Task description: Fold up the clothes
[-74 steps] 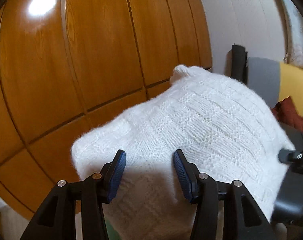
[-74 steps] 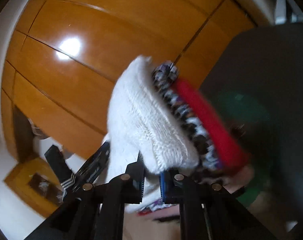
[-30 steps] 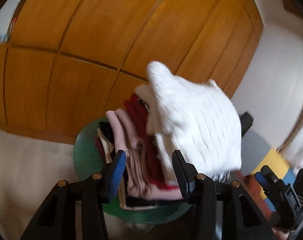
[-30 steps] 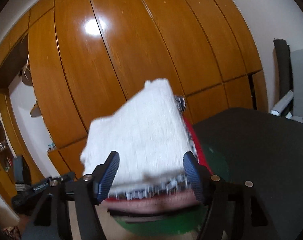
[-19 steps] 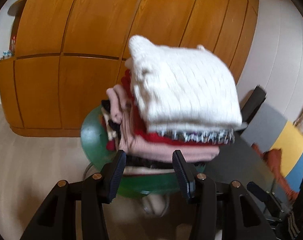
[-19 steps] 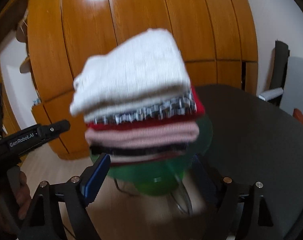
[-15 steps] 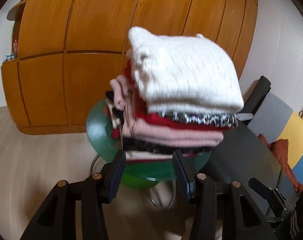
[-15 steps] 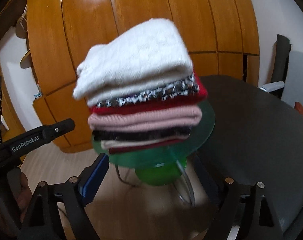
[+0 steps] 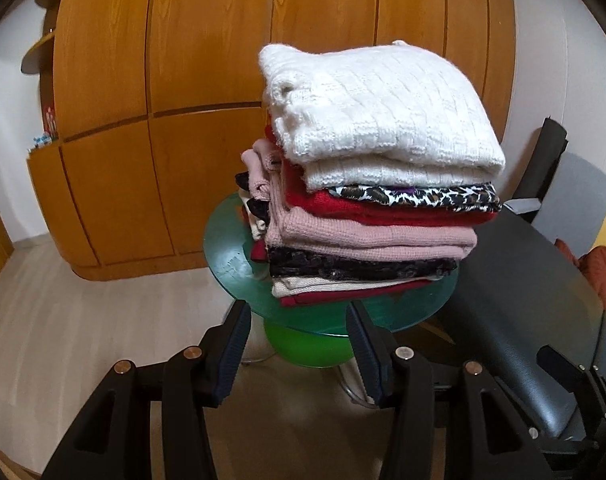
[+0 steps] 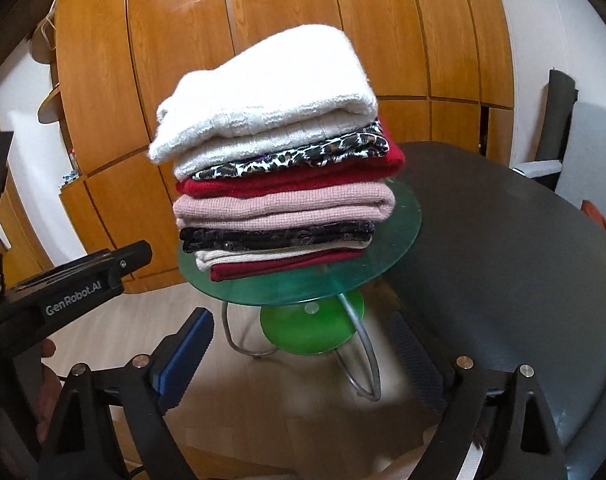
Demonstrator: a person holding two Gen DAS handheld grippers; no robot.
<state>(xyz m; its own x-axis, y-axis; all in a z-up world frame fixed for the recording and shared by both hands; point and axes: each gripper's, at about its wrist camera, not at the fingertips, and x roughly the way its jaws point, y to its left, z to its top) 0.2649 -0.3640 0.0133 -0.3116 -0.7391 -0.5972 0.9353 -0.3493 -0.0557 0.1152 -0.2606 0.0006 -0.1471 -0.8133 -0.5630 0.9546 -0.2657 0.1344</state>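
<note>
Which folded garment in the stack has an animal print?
The leopard-print garment, second from the top: it lies directly under the white knit sweater and on the red sweater. The others are plain or dark.

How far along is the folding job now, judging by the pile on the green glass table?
Done: the white sweater lies folded on top of the stack on the green glass table.
In hand: nothing. The left gripper and the right gripper are both open and empty, back from the pile; the right one's jaws have just been opening.
Left: no unfolded garment is in view, so I cannot tell.
</note>
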